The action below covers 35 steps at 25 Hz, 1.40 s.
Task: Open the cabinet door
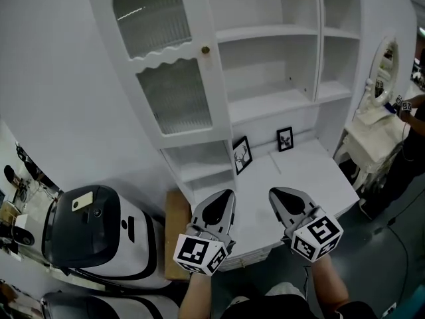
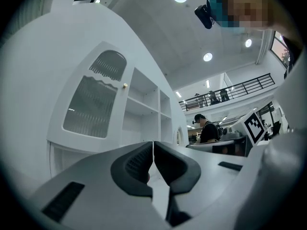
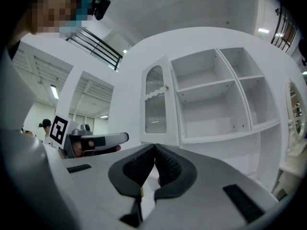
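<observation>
1. The left gripper [image 1: 224, 198] and the right gripper [image 1: 277, 195] are both clenched on nothing. They hang over the desk top [image 1: 305, 175], well apart from the cabinet door [image 1: 174, 92].
2. The door is at the left of the cabinet and seems already swung out, with the shelves [image 1: 265, 32] beside it bare. I judge the opening done.
3. A wider swing would need a pinch on the small round knob [image 1: 205, 50].
4. The door is white painted wood with an arched top, a wavy rail and ribbed glass. The knob looks like brass.

Cabinet door [image 1: 169, 72] left of the shelves [image 1: 265, 33] — picture frames [image 1: 242, 155] on the desk [image 1: 302, 181] below.
</observation>
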Motion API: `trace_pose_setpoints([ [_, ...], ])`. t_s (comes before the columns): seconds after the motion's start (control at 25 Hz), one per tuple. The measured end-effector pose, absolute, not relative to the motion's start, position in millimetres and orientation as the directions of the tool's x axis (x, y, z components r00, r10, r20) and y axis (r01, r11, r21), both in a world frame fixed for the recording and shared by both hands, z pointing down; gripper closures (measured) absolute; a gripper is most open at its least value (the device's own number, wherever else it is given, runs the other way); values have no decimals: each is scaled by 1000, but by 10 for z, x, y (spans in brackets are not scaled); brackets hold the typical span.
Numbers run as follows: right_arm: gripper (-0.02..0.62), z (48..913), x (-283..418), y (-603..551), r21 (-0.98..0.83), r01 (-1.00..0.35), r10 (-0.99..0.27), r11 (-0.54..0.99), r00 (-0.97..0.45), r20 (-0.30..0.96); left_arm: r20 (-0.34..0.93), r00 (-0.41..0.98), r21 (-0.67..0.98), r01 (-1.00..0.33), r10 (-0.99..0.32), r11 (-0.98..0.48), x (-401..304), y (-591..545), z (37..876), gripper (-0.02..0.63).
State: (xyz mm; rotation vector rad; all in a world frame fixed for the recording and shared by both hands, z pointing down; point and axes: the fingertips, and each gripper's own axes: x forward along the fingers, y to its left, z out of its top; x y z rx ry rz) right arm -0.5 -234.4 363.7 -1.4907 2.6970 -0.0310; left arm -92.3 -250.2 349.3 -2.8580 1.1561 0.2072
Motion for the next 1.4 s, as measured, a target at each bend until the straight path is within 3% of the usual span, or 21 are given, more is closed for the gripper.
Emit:
trace_pose_setpoints([
  [0.76,577,3296,221,-3206,-11,-827,-823,563,-559,-97,-275,646,-247,-763,-712,-597,-830,-3723,2299,574],
  [0.88,577,3218,264,-3361,-1,-815,-811,579,-576,-104,-295,625,-295,-779,-722,-554,-775,-3955,2028,525],
  [1.4,577,3098,398,-3839,6,-762,-754,648,-643,-136,-399,496,-358,-859,-771,-367,-640,-4601,1255,464],
])
